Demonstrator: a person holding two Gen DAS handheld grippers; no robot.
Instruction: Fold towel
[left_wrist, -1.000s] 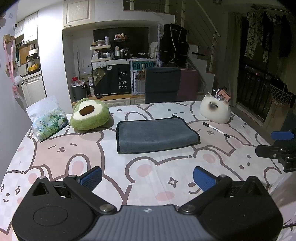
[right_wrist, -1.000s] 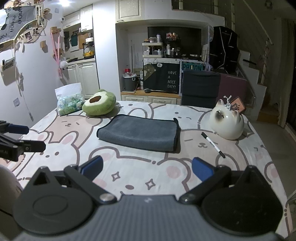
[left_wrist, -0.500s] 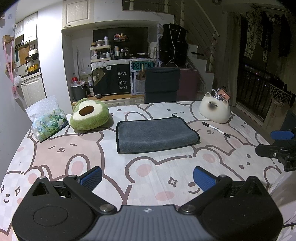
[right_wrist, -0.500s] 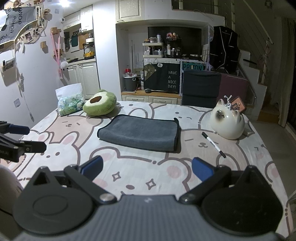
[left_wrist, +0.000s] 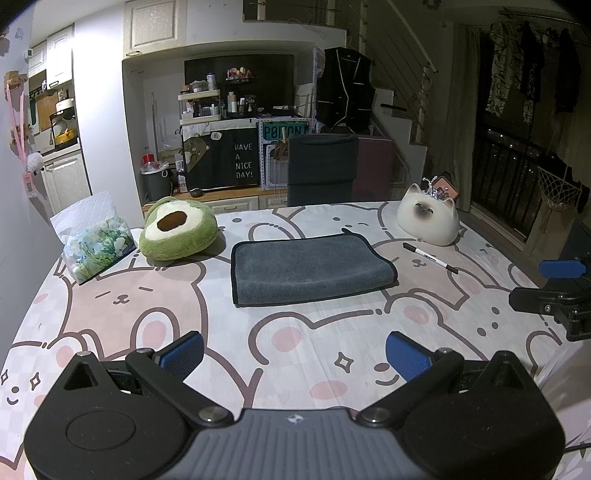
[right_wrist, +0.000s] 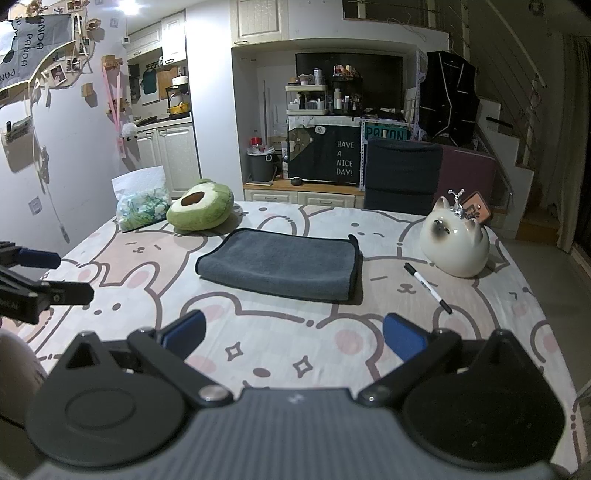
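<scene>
Towel: grey towel (left_wrist: 310, 267) already folded, flat mid-counter (left_wrist: 295, 343), within reach.
Left gripper (left_wrist: 294, 354): spread, empty, held back.
Right gripper (right_wrist: 293, 338): spread, empty, clear of towel.

White cabinets (right_wrist: 173, 162) line the left wall; a dark chair (right_wrist: 402, 177) stands behind the counter (right_wrist: 280, 343); stairs (right_wrist: 517, 158), dimly lit, seemingly rise at right.

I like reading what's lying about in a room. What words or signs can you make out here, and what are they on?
"HAVE A NICE DAY!": black cloth with a bear, hung on the cabinet front.
"POITON", partly hidden, uncertain: teal sign behind the dark chair.
"PANDA", repeated: grey banner on the wall.
Orange tag behind the cat figurine, bottles on the shelf: too small to read.
</scene>
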